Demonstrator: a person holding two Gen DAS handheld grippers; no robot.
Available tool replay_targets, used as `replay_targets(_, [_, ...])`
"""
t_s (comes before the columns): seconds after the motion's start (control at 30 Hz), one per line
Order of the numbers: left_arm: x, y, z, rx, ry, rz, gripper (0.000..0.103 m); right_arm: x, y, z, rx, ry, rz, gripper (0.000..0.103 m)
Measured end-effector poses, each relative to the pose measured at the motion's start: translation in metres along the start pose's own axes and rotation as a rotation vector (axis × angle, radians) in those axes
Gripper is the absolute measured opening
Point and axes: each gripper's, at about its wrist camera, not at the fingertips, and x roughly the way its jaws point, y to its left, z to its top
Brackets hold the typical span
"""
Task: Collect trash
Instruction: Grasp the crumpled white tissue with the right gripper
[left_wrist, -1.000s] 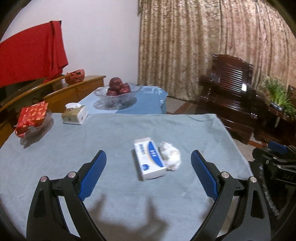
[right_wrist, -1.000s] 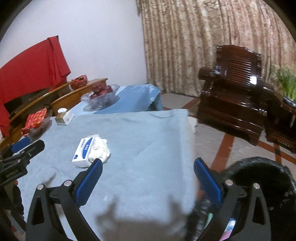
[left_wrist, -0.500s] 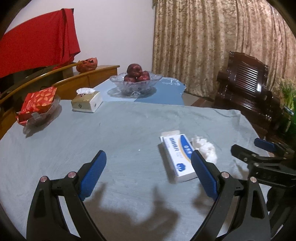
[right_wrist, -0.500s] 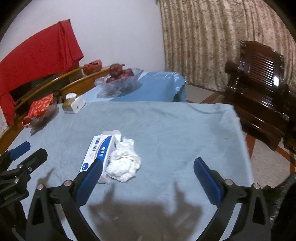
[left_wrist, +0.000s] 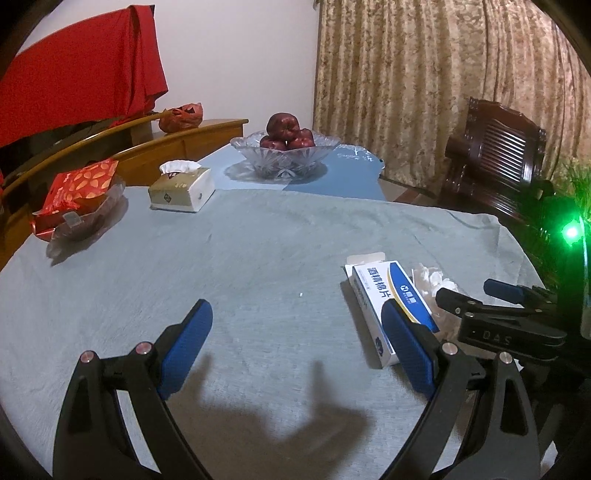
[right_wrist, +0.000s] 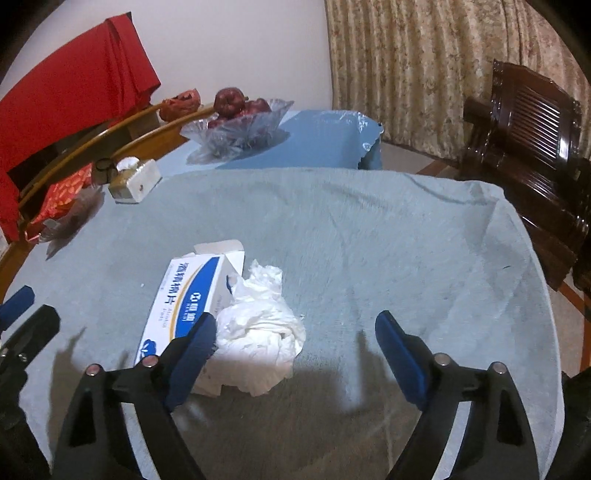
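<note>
A crumpled white tissue (right_wrist: 258, 328) lies on the grey-blue tablecloth (right_wrist: 369, 240), touching the right side of an open white-and-blue carton (right_wrist: 188, 299). My right gripper (right_wrist: 295, 332) is open, low over the cloth, its left finger just in front of the tissue and carton. In the left wrist view the carton (left_wrist: 391, 295) and part of the tissue (left_wrist: 430, 280) sit by my right finger. My left gripper (left_wrist: 295, 332) is open and empty over bare cloth. The right gripper's tips (left_wrist: 476, 295) show at the right there.
A tissue box (left_wrist: 183, 186), a red packet in a clear dish (left_wrist: 79, 199) and a glass bowl of red fruit (left_wrist: 284, 147) stand at the far side. A dark wooden chair (right_wrist: 532, 147) stands right of the table. The table edge (right_wrist: 546, 295) drops off at right.
Both grippers moved in over the table. The right gripper came closer to the tissue and carton, which now sit near its left finger. The left gripper shifted left, so the carton lies by its right finger.
</note>
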Motion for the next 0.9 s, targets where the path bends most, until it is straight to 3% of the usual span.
replay_targets(0.2, [0.001, 0.001, 0.0, -0.006, 0.007, -0.001, 0.09, 0.01, 0.001, -0.005, 0.0, 0.049, 0.053, 0.072])
replay_targets(0.33, [0.001, -0.002, 0.0, -0.001, 0.005, -0.004, 0.09, 0.012, 0.0, -0.006, 0.024, 0.071, 0.125, 0.047])
replay_targets(0.47, [0.003, -0.006, 0.001, -0.002, 0.01, -0.012, 0.09, 0.007, 0.001, -0.006, 0.011, 0.057, 0.141, 0.034])
replay_targets(0.9, [0.021, -0.056, -0.002, 0.042, 0.055, -0.075, 0.09, -0.027, -0.046, -0.011, 0.055, -0.006, 0.078, 0.032])
